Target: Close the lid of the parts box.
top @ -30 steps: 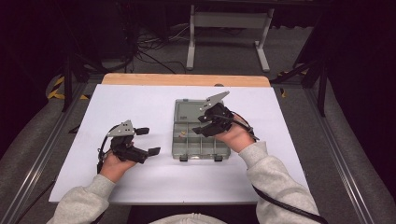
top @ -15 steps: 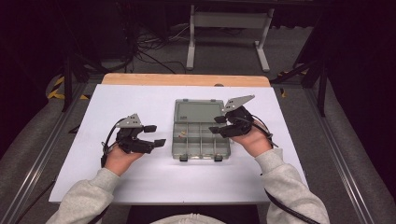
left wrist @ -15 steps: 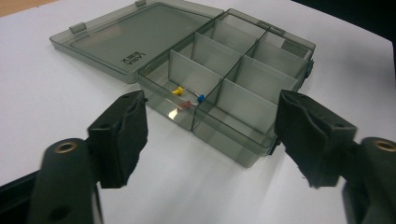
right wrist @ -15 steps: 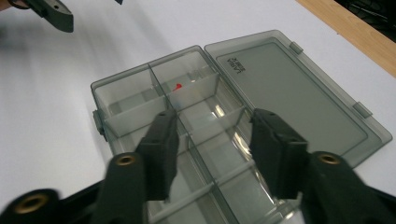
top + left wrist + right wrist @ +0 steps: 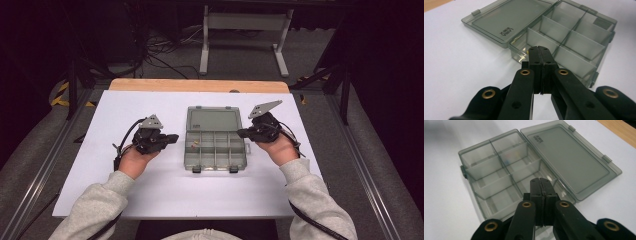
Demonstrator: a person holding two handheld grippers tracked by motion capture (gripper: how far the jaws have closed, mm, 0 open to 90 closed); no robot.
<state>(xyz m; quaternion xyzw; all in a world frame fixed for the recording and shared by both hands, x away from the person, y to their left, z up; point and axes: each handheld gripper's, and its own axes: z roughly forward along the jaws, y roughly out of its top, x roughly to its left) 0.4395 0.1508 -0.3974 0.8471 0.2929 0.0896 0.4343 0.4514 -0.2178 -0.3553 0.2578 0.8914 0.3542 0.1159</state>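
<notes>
1. An open grey compartment box (image 5: 216, 145) lies on the white desk (image 5: 125, 190), between the two sets of jaws in the high view; its lid (image 5: 212, 120) is folded back flat on the desk, beyond the compartments.
2. The left gripper (image 5: 172, 137) is held just beside the box's left edge, not touching it. Its jaws have just been closing and now stand pressed together with nothing between them.
3. In the left gripper view the closed jaws point at the near corner of the box (image 5: 564, 40); the compartments stretch away ahead and to the right of the jaw tips, and the lid (image 5: 509, 22) lies ahead and to their left.
4. The right gripper (image 5: 241, 133) is held at the box's right edge. Its jaws have also just been closing and are shut on nothing.
5. In the right gripper view the joined jaw tips sit over the near edge of the box (image 5: 499, 175); the compartments lie ahead and to the left, and the lid (image 5: 571, 157) ahead and to the right.
6. A few small coloured bits (image 5: 511, 156) lie in a far compartment, too blurred to identify.
</notes>
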